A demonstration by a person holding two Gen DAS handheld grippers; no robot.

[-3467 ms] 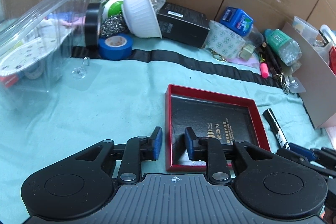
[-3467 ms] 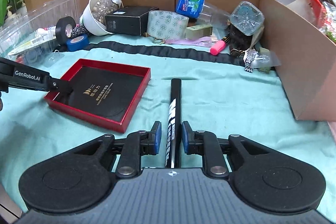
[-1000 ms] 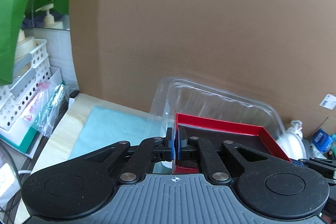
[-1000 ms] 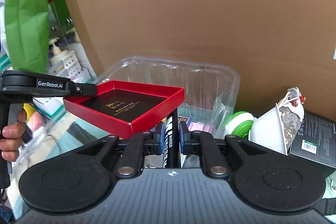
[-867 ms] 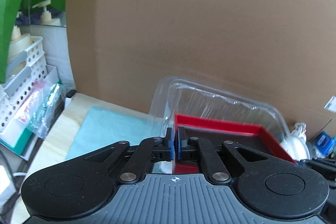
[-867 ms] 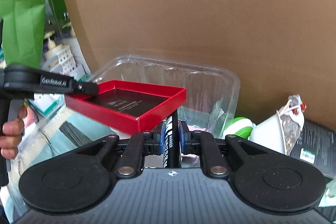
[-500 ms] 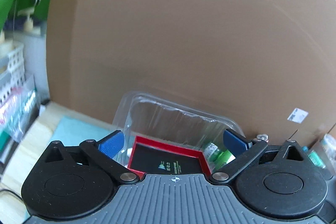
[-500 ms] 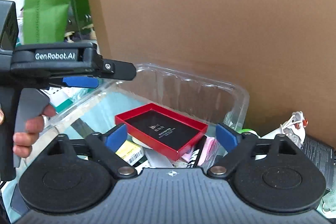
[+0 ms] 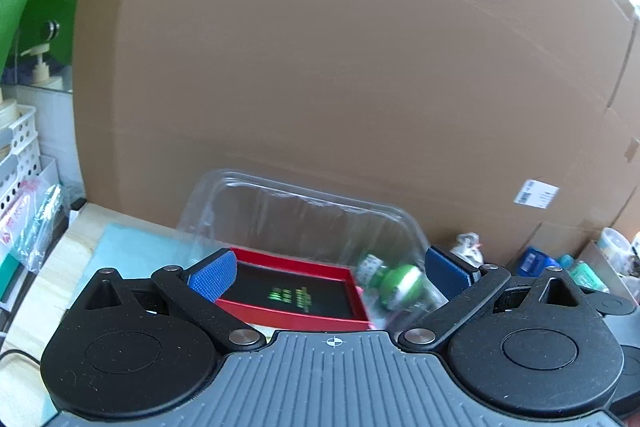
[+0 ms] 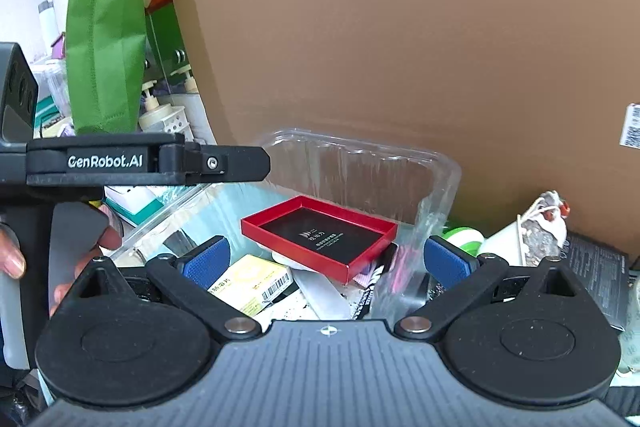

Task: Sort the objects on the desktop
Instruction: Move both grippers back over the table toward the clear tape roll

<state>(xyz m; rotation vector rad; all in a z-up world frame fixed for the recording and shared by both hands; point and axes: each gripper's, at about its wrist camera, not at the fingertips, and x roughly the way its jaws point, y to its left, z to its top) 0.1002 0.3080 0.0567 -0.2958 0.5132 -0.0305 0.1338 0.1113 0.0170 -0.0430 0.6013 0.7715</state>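
Note:
A red tray with a black inside [image 9: 296, 297] [image 10: 320, 237] lies in the clear plastic container [image 9: 304, 203] [image 10: 360, 163], on top of other items. My left gripper [image 9: 332, 269] is open and empty above the tray. My right gripper [image 10: 326, 261] is open and empty just in front of the container. The left gripper's arm shows at the left of the right wrist view [image 10: 140, 163]. The black marker is mostly hidden; a dark end [image 10: 390, 253] shows behind the tray.
A tall cardboard wall [image 10: 400, 47] stands behind the container. A green-and-white roll [image 9: 398, 285], a white bowl [image 10: 504, 241] and a black box [image 10: 596, 267] lie to the right. White baskets and pump bottles stand at the left [image 9: 16, 143].
Both grippers have opened and let go: the red tray and the marker dropped into the clear container. Since half a second ago both grippers have drawn back slightly.

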